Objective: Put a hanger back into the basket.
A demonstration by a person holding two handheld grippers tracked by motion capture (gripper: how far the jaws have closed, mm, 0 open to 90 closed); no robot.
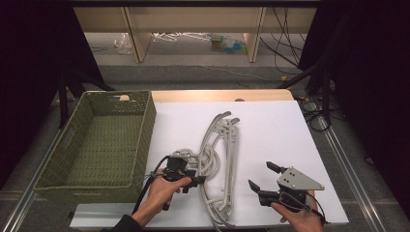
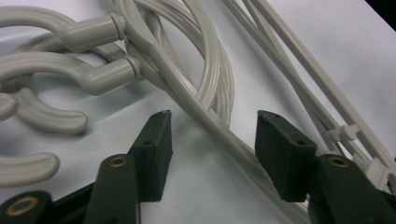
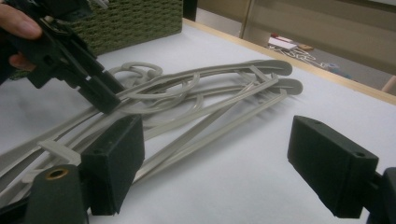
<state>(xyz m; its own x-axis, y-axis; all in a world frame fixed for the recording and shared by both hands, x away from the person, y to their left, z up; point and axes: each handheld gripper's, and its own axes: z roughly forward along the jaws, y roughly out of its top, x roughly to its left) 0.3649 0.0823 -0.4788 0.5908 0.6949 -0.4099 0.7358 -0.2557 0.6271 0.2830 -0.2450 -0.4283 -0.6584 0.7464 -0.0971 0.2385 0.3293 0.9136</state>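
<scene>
Beside the green basket (image 1: pixel 104 145), the left gripper (image 2: pixel 212 140) straddles a hanger (image 2: pixel 205 116) with half-closed jaws not yet touching, so squeezing comes next, while the right gripper (image 1: pixel 261 176) waits wide open.

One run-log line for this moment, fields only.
left gripper: open, straddling arm of grey plastic hangers | right gripper: open, empty, right of hangers | green woven basket: empty, left

The high view looks down and forward on the table (image 1: pixel 270 121). The left gripper view sits very close over the hangers (image 2: pixel 205 88), facing 12 o'clock. The right gripper view looks low toward 10 o'clock; all three views share the hangers.
</scene>
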